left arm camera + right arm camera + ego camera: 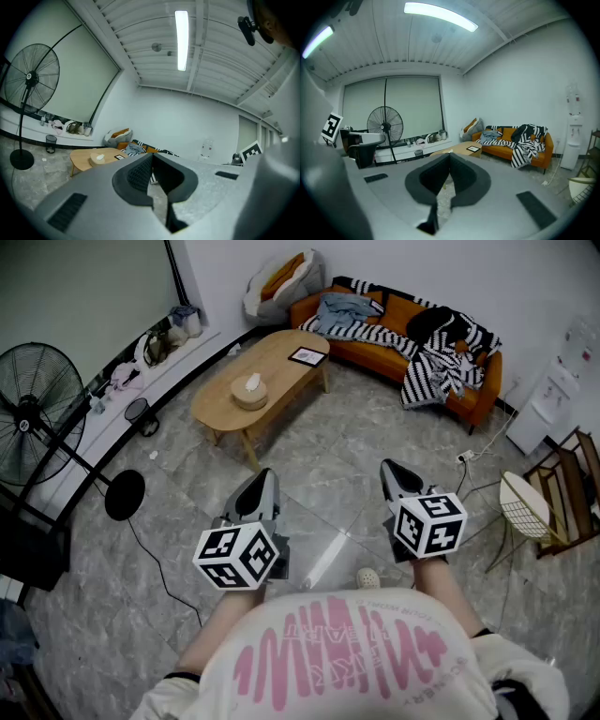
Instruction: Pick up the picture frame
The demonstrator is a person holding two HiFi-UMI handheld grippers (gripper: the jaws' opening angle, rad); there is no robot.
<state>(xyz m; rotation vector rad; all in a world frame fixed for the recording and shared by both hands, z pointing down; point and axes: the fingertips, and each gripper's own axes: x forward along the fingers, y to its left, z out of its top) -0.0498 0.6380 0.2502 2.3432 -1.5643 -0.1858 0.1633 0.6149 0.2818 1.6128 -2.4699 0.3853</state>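
Grey marbled floor tiles (328,456) stretch from the person toward an oval light-wood coffee table (281,357). On the table's far end lies the small dark-rimmed picture frame (307,356), flat on the top. Just beyond it is an orange sofa (473,395) draped with a black-and-white striped blanket (431,371). A round wooden tissue holder (250,391) sits nearer the table's middle. At the left a black pedestal fan (36,413) stands by the window. Both tools are held low over the floor, well apart from the table and the frame. The left gripper (265,476) has its jaws pressed together with nothing between them. The right gripper (392,469) is likewise closed and empty.
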